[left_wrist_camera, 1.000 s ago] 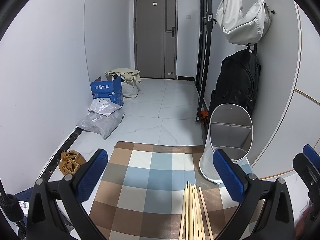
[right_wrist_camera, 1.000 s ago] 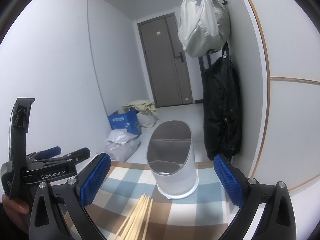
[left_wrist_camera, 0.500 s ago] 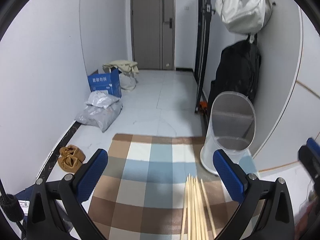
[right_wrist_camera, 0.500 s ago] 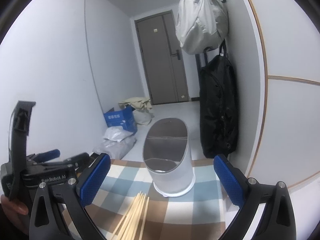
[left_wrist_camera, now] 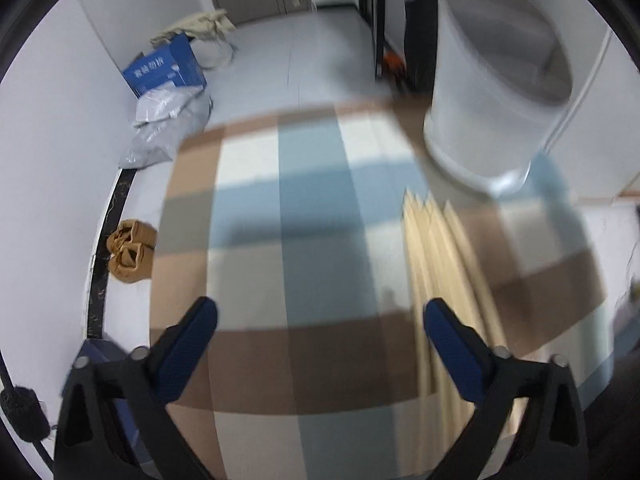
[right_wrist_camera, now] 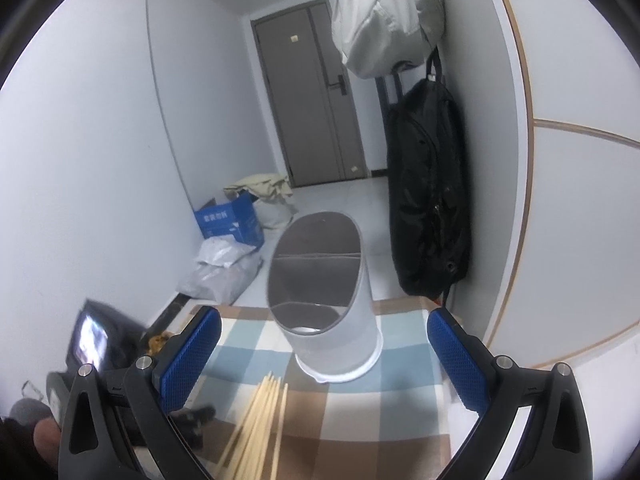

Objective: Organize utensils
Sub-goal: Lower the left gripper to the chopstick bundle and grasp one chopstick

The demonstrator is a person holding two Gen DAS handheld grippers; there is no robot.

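A bundle of wooden chopsticks [left_wrist_camera: 444, 264] lies on a checked cloth [left_wrist_camera: 304, 240], tips pointing at a white oval utensil holder [left_wrist_camera: 492, 80] with a divider inside. My left gripper [left_wrist_camera: 320, 320] is open and empty, tilted down over the cloth, its right finger over the chopsticks. In the right wrist view the chopsticks [right_wrist_camera: 260, 420] lie in front of the holder [right_wrist_camera: 324, 304]. My right gripper [right_wrist_camera: 324, 336] is open and empty, level, facing the holder.
A blue box [right_wrist_camera: 230, 220], grey plastic bags [right_wrist_camera: 220, 272] and brown shoes [left_wrist_camera: 130, 256] lie on the floor at the left. A black backpack [right_wrist_camera: 428, 200] and a white bag [right_wrist_camera: 384, 12] hang on the right wall. The left gripper's body [right_wrist_camera: 100, 344] shows at the lower left.
My left gripper has tilted down and moved forward over the cloth and chopsticks; its view is blurred by motion. My right gripper has barely moved.
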